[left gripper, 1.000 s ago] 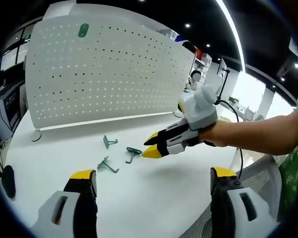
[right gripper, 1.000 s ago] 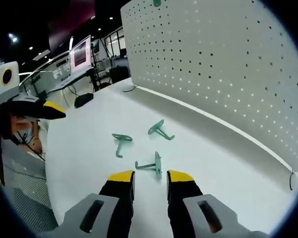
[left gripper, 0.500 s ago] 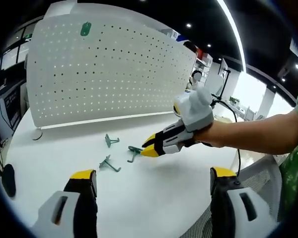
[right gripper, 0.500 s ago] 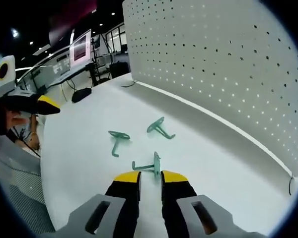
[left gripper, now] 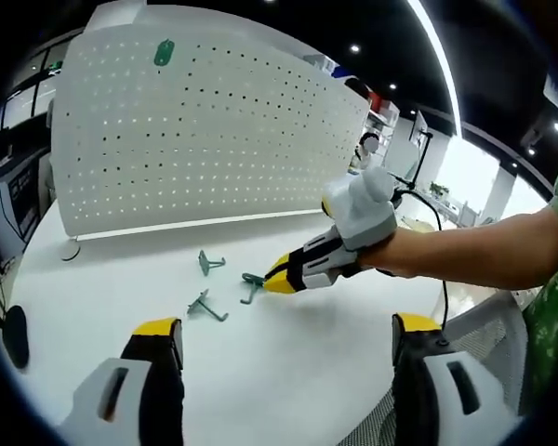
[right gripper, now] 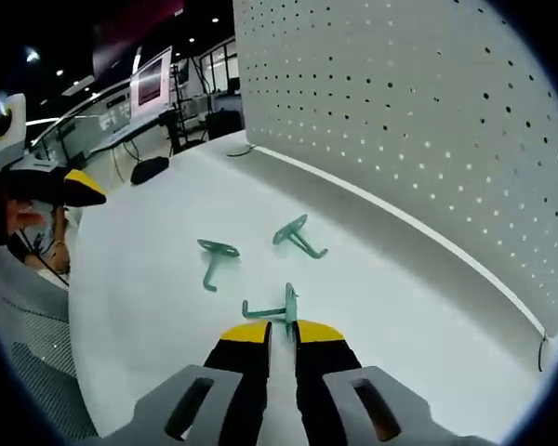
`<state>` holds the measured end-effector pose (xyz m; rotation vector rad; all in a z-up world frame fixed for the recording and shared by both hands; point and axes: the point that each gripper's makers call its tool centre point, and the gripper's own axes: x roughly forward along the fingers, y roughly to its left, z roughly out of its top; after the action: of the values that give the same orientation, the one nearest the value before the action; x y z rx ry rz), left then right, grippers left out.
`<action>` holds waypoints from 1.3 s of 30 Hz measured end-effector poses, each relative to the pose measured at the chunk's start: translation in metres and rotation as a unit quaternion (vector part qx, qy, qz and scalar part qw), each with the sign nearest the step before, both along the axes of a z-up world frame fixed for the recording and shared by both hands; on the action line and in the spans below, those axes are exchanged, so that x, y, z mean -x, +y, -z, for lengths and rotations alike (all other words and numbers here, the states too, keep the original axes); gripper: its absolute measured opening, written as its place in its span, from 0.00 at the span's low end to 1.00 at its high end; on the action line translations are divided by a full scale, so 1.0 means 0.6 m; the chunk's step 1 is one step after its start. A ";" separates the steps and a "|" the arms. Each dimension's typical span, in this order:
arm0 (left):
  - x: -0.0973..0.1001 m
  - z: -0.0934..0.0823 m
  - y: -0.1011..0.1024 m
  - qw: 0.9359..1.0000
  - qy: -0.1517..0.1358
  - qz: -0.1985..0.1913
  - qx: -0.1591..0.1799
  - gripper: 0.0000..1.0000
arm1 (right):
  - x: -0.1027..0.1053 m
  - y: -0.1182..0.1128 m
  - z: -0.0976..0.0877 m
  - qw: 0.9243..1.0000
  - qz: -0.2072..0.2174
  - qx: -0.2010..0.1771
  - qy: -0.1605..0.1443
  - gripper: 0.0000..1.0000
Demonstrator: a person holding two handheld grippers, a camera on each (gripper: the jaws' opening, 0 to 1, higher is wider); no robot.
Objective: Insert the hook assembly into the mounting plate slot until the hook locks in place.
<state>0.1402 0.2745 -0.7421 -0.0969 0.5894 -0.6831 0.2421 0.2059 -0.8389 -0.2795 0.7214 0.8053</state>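
Right tongs [right gripper: 281, 332] nearly clenched around nearest hook [right gripper: 281, 308]; pinch its plate squarely before lifting. Left tongs [left gripper: 284, 336] released, idle.

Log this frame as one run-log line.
right tool: nearly closed around nearest green plastic hook | left tool: open, idle | white perforated pegboard: one green hook mounted

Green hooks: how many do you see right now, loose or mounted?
4. Three lie on the white table: one at the right gripper tips, one farther left, one nearer the pegboard. A fourth hangs high on the pegboard. Others could be out of frame.
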 end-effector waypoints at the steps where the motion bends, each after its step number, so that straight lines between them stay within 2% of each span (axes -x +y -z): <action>1: 0.000 0.000 0.000 1.000 0.000 0.000 0.000 0.95 | 0.000 0.000 0.001 1.000 0.001 -0.001 0.001 0.07; 7: 0.001 0.000 0.002 1.000 0.000 -0.001 -0.001 0.94 | -0.002 0.000 0.004 1.000 0.002 0.001 0.001 0.06; 19: 0.000 0.001 0.001 1.000 0.001 0.000 -0.003 0.93 | -0.010 -0.005 0.002 1.000 0.024 -0.018 -0.001 0.01; 39: -0.005 -0.003 0.002 1.000 -0.002 -0.002 -0.001 0.92 | -0.008 -0.013 0.000 0.994 0.074 -0.072 0.030 0.00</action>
<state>0.1433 0.2756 -0.7402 -0.0935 0.5856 -0.6788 0.2468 0.1980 -0.8390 -0.0711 0.7274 0.7227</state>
